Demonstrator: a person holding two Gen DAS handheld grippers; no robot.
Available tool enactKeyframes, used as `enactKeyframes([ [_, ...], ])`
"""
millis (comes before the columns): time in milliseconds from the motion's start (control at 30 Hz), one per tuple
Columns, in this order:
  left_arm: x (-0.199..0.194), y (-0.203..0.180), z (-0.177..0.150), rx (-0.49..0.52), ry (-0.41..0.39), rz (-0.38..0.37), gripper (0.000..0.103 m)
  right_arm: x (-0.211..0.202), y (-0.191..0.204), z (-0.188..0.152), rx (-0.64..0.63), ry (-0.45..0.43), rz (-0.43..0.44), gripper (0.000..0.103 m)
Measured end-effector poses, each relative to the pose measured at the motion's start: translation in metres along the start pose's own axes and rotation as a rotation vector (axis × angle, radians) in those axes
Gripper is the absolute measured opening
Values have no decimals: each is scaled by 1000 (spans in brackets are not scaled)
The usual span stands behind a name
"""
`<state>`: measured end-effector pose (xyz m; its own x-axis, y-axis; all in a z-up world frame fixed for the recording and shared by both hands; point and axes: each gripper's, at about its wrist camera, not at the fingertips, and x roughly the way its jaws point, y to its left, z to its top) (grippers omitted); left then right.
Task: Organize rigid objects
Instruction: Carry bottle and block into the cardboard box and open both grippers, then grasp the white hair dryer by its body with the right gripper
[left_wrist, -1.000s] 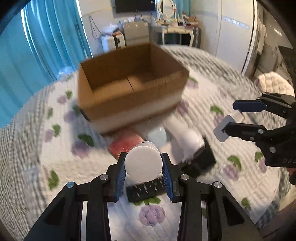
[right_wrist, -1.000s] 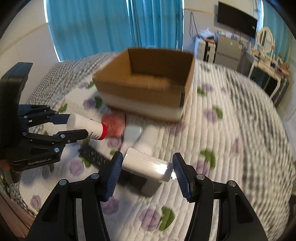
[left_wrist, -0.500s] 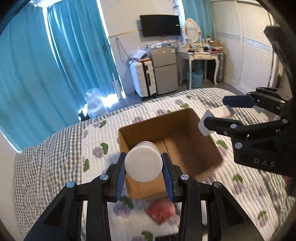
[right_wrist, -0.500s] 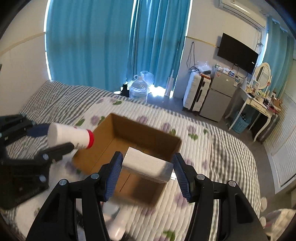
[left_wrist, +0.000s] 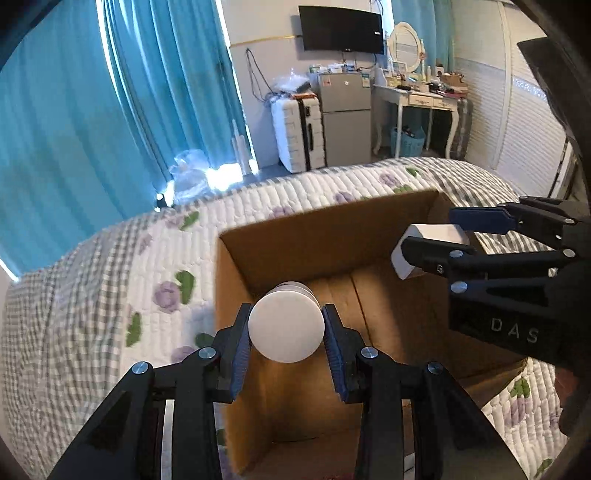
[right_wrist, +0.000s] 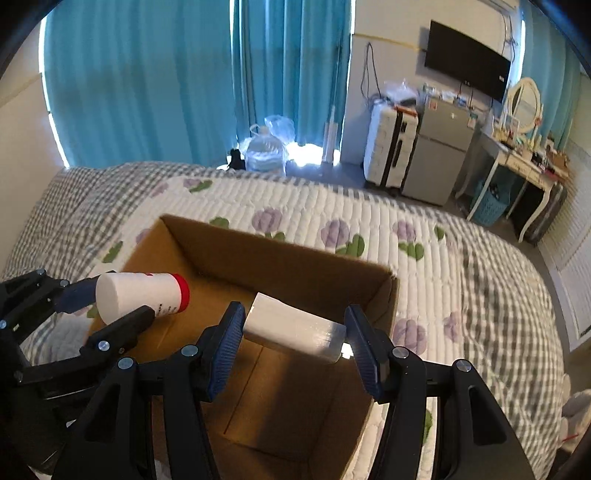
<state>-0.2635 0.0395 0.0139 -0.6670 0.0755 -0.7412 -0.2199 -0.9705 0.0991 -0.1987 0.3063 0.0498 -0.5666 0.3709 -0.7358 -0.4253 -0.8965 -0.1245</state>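
Note:
An open brown cardboard box (left_wrist: 325, 236) (right_wrist: 295, 266) stands on the quilted bed, and I see nothing inside it. My left gripper (left_wrist: 286, 328) is shut on a white bottle with a red cap (left_wrist: 286, 326) (right_wrist: 142, 295), held above the box's left part. My right gripper (right_wrist: 295, 332) is shut on a white rectangular block (right_wrist: 295, 330) (left_wrist: 428, 243), held above the box's right part. Each gripper shows from the side in the other wrist view: the left one (right_wrist: 122, 301), the right one (left_wrist: 428, 236).
The bed's white floral and grey checked quilt (right_wrist: 461, 266) surrounds the box. Beyond the bed are teal curtains (left_wrist: 92, 110), a white suitcase (left_wrist: 297, 140), a small grey fridge (left_wrist: 345, 122) and a dressing table (left_wrist: 421, 99). A water jug (right_wrist: 266, 153) stands on the floor.
Both grippers rose from the pile of objects on the quilt and moved forward over the open box, each keeping its object. The box now lies right beneath them.

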Motion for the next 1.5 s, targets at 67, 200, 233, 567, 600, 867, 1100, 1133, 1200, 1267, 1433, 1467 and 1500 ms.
enactKeyframes([
  [67, -3, -1, -5, -13, -13, 1, 61, 1, -6, -5, 34, 3, 8, 57],
  [200, -19, -2, -8, -32, -54, 16, 76, -17, -20, -8, 112, -46, -15, 81],
  [233, -25, -2, -9, -41, -50, 10, 76, -23, -20, -8, 115, -54, -32, 81],
  [567, -110, 5, -21, -142, -97, -59, 76, -141, -11, -12, 104, -193, -113, 82],
  [600, -118, 6, -25, -144, -103, -62, 76, -149, -6, -16, 96, -200, -115, 82],
  [867, -127, 7, -76, -169, -60, -18, 76, -154, 47, -89, -77, -125, -139, 82],
  [1100, -85, 13, -134, -237, 57, 19, 76, -82, 52, -146, -41, 123, -80, 82],
  [1133, -81, 13, -139, -239, 64, 17, 76, -71, 53, -154, -45, 163, -65, 82],
  [1200, -72, 11, -152, -233, 89, 26, 76, -54, 57, -171, -53, 232, -43, 82],
  [1267, -63, 9, -159, -232, 114, 27, 76, -36, 60, -185, -43, 303, -8, 75],
  [1433, -53, 2, -167, -234, 125, 37, 76, -14, 71, -201, -69, 369, 47, 60],
  [1467, -53, 0, -167, -225, 124, 41, 76, -13, 72, -201, -77, 368, 44, 57],
  [1500, -52, -2, -167, -217, 122, 49, 76, -14, 71, -201, -75, 366, 55, 57],
])
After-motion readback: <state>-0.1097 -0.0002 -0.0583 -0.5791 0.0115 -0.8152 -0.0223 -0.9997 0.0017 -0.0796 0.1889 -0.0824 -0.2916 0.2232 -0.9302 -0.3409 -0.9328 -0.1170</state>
